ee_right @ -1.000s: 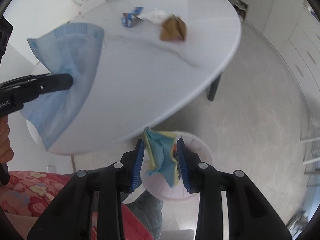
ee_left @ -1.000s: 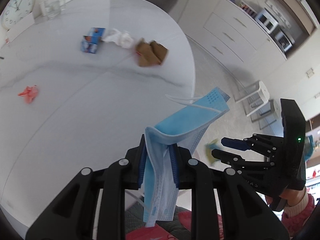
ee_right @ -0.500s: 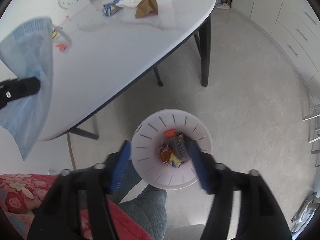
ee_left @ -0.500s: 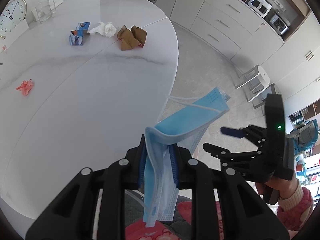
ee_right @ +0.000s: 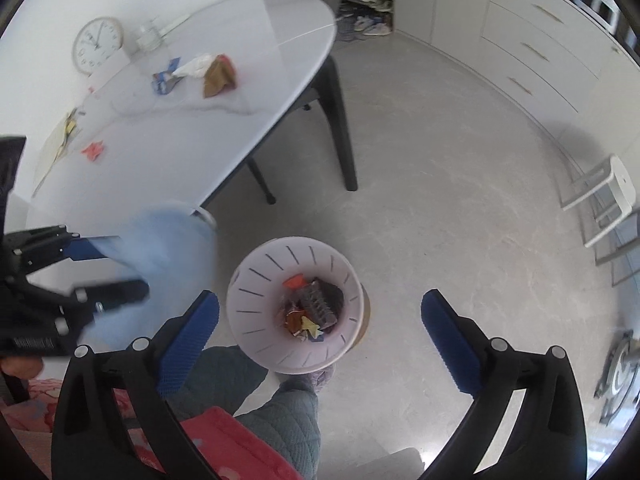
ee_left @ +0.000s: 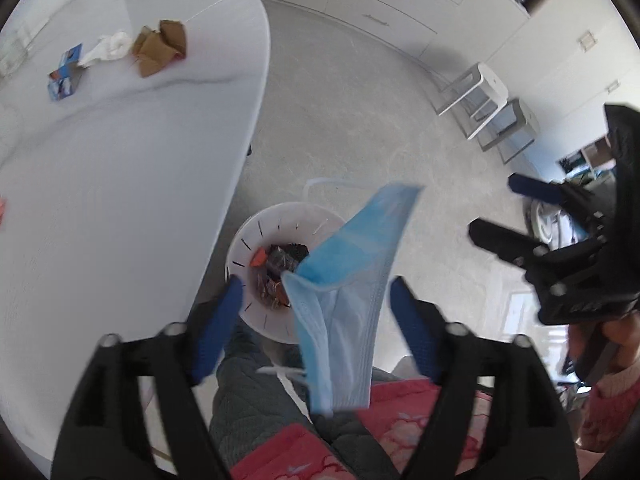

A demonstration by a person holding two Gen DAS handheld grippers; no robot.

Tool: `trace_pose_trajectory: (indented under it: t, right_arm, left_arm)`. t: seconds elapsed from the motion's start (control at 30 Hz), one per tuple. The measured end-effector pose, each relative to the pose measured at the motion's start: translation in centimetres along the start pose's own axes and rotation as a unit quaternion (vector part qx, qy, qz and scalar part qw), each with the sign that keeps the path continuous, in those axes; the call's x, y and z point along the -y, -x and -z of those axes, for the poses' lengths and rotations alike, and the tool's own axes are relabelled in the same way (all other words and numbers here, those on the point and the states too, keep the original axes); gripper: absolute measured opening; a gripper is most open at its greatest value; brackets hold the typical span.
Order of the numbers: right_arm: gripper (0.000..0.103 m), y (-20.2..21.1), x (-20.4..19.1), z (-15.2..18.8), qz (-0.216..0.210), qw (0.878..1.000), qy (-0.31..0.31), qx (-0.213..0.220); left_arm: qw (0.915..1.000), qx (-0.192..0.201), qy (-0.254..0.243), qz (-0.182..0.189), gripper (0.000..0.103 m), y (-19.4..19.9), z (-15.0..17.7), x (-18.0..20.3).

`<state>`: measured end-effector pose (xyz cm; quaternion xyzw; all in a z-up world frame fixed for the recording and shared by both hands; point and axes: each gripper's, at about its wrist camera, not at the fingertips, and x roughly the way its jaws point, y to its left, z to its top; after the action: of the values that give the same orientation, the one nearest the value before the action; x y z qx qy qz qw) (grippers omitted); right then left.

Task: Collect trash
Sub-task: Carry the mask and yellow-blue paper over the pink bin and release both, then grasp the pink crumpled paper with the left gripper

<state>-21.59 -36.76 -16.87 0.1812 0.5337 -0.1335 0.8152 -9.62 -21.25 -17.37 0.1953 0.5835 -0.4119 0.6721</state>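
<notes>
Both claws are just springing apart over the bin (ee_right: 294,304): the left gripper (ee_left: 316,320) is releasing the blue mask (ee_left: 348,280), the right gripper (ee_right: 320,320) is hanging empty, leaving scraps near the table's (ee_left: 120,160) far edge.

My slotted white plastic bin (ee_right: 256,280) stands on the floor just right of the white oval desk (ee_left: 120,184). Wrappers (ee_right: 312,312) lie in it. A blue face mask (ee_left: 344,292) hangs above its rim, between my left gripper's (ee_left: 316,292) spread fingers.

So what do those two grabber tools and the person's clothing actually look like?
Both the left gripper and the right gripper are matte black plastic with silver screws, and each finger ends in a ribbed blue pad. White lettering marks the left gripper's side. The person wears a pink cuff, grey quilted trousers and red flowered fabric.
</notes>
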Motion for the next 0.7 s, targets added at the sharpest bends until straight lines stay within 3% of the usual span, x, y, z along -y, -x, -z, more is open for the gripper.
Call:
trace_pose_trajectory:
  t: [0.2, 0.27, 0.47, 0.7]
  right_arm:
    - [0.101, 0.9, 1.3, 0.3, 0.048, 0.997, -0.048, 0.020]
    - [0.101, 0.6, 1.0, -0.2, 0.031, 0.999, -0.036, 0.004]
    - [0.101, 0.7, 0.6, -1.2, -0.060, 0.996, -0.061, 0.025]
    - [0.101, 0.5, -2.7, -4.5, -0.060, 0.998, -0.010, 0.028]
  left_arm:
    - [0.9996, -0.015, -0.012, -0.021, 0.085, -0.8, 0.0, 0.8]
    - [0.9996, -0.005, 0.005, -0.027, 0.089, -0.4, 0.0, 0.2]
    - [0.9956, 0.034, 0.065, -0.057, 0.089, 1.8, 0.1, -2.2]
    - [0.9765, 0.086, 0.174, -0.095, 0.090, 6.1, 2.0, -7.7]
